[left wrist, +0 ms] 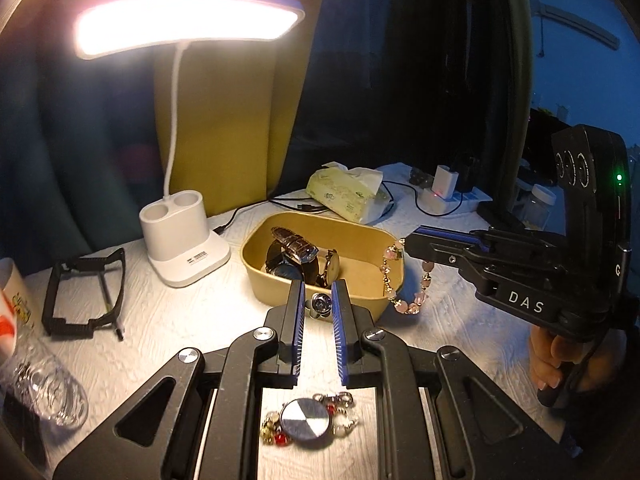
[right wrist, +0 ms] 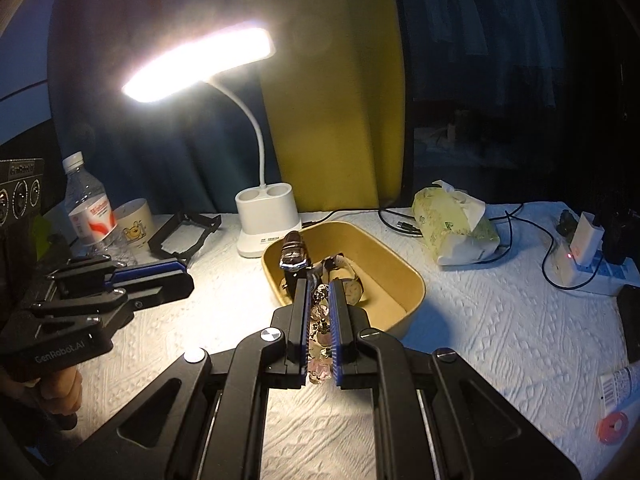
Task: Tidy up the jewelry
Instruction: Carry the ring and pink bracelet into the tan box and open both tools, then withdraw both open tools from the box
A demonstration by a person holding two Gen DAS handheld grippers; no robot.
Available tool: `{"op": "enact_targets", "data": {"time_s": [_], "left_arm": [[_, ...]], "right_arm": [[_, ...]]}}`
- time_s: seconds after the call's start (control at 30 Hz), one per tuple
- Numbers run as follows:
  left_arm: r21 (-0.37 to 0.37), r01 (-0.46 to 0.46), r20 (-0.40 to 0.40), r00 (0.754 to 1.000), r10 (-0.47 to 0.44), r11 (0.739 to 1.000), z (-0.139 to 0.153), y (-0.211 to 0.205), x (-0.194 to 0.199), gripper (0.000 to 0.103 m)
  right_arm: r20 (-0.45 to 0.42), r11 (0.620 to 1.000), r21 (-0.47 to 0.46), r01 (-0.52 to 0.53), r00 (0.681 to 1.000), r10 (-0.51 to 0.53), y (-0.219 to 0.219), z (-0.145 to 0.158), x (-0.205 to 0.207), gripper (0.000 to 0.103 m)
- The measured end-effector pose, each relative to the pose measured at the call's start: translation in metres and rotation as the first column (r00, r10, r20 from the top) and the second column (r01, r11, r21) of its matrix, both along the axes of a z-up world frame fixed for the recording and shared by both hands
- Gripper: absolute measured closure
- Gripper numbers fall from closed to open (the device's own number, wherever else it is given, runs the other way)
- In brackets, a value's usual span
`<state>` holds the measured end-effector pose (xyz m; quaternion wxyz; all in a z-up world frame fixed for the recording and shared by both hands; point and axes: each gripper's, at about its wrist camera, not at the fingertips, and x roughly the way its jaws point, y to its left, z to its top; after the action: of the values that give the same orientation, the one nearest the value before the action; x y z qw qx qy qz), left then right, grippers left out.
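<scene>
closest to the left wrist camera, a beaded watch (left wrist: 307,420) with a round silver face lies flat on the white textured table (left wrist: 192,320), under the frame of the left gripper (left wrist: 318,292). that gripper's blue-padded fingers stand narrowly apart with nothing pinched; a small silver rose ring (left wrist: 320,305) sits on the table just beyond the tips, against the near wall of the tan tray (left wrist: 376,240). inside the tray lie a dark-faced watch with a brown leather strap (left wrist: 294,246) and a second, smaller watch (left wrist: 332,266). the right gripper (left wrist: 406,245) reaches in from the right, closed on a pink bead bracelet (left wrist: 390,276), which dangles in a loop over the tray's right rim, partly inside and partly outside. from the right wrist view the bracelet (right wrist: 322,320) is clamped between the pads and runs along them. a lit white desk lamp (left wrist: 184,244) stands left of the tray, a black frame (left wrist: 84,296) farther left, and a tissue pack (left wrist: 346,194) behind. a clear water bottle (right wrist: 90,208) and a cream mug (right wrist: 134,222) stand at the table's far left.
</scene>
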<state>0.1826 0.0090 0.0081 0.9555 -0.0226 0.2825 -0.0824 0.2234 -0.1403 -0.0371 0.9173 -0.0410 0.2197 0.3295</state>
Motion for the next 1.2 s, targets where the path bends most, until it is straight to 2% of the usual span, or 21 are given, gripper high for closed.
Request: {"op": "enact_targets", "data": {"time_s": [0.2, 0.53, 0.87, 1.0, 1.03, 1.13, 1.2], "left_arm": [[0.024, 0.027, -0.005, 1.0, -0.027, 0.999, -0.004, -0.005, 0.019, 0.088], [0.021, 0.087, 0.011, 0.996, -0.088, 0.996, -0.009, -0.018, 0.054, 0.088], [0.016, 0.091, -0.086, 0.992, -0.089, 0.996, -0.026, -0.028, 0.087, 0.088], [-0.002, 0.092, -0.094, 0.991, -0.092, 0.996, -0.026, -0.027, 0.086, 0.087], [-0.002, 0.094, -0.097, 0.991, -0.093, 0.996, -0.026, -0.027, 0.086, 0.084], [-0.01, 0.09, -0.086, 0.992, -0.091, 0.996, -0.022, -0.026, 0.082, 0.062], [-0.01, 0.083, -0.079, 0.993, -0.083, 0.997, -0.019, -0.025, 0.079, 0.06]], "right_arm": [[-0.003, 1.0, 0.011, 0.005, 1.0, -0.005, 0.001, -0.002, 0.016, 0.094], [0.002, 0.999, 0.028, 0.026, 1.0, -0.026, 0.001, -0.002, 0.045, 0.094], [-0.035, 0.997, 0.021, 0.071, 0.997, -0.07, -0.003, -0.012, 0.062, 0.094], [-0.034, 0.996, 0.022, 0.091, 0.995, -0.09, -0.008, -0.011, 0.063, 0.093], [-0.037, 0.996, 0.019, 0.093, 0.995, -0.092, -0.008, -0.011, 0.064, 0.093], [-0.037, 0.995, 0.015, 0.101, 0.994, -0.101, -0.008, -0.01, 0.063, 0.092], [-0.033, 0.994, 0.017, 0.108, 0.994, -0.107, -0.009, -0.008, 0.061, 0.09]]}}
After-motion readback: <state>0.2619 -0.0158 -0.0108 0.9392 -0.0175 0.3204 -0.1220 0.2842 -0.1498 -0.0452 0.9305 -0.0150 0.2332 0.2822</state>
